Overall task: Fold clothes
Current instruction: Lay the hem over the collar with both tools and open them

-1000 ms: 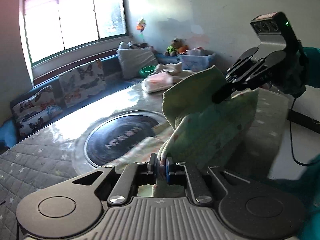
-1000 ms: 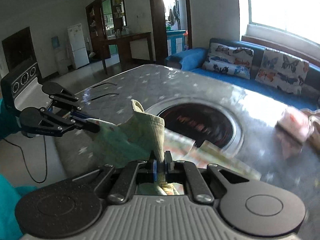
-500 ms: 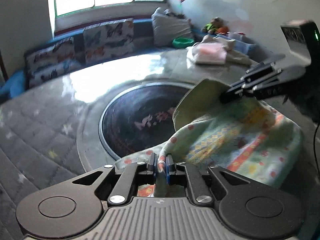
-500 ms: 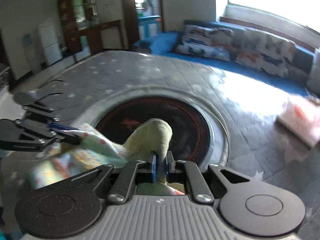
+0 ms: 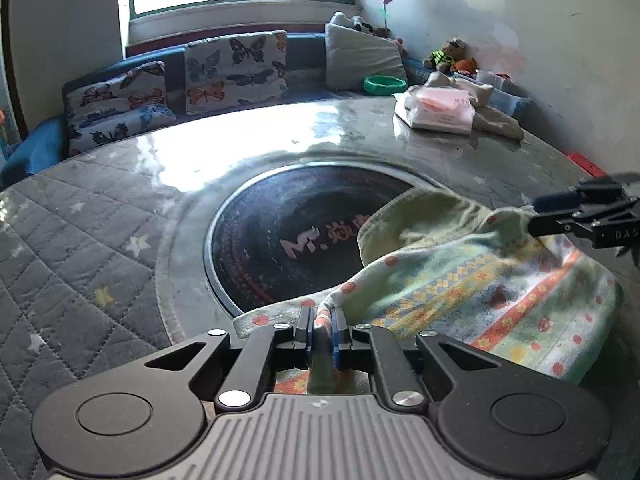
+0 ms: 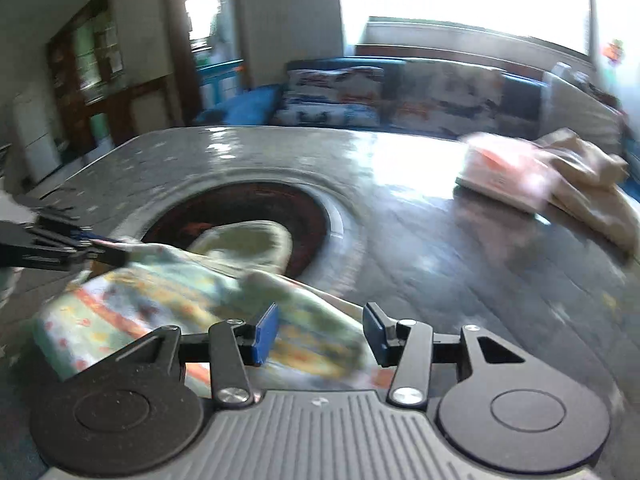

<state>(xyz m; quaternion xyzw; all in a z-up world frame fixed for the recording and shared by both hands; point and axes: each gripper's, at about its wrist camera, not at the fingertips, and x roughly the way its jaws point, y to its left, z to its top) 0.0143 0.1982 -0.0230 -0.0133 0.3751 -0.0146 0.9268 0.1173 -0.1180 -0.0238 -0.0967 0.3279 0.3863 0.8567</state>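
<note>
On the left, the left gripper point(image 5: 322, 330) is clenched on a bunched edge of the patterned garment point(image 5: 472, 296), its blue pads pressed tight against a pinch of cloth; what lies under the gripper body is cut off by the black housing. The garment, pale green with orange dots and yellow-and-red bands, lies on the counter point(image 5: 120, 216) at its near edge, its ribbed green cuff point(image 5: 404, 220) lapping over the rim of the dark round inset point(image 5: 280, 240) in the middle of the counter. The inset bears pale lettering, partly hidden by the cuff and not legible. Further right, the right gripper point(image 5: 538, 212) reaches in from the frame's edge, its tips at the garment's far corner; most of its body is cut off in this view. In its own wrist view the right gripper point(image 6: 318, 334) stands released, blue pads well apart, with the garment point(image 6: 168, 300) spread beneath and beyond them; this view is heavily blurred, so the cloth's folds are hard to make out. At the counter's far right corner sit a pink-and-white packet point(image 5: 438, 110) and a beige cloth point(image 5: 492, 114) touching it, both soft in detail.
</note>
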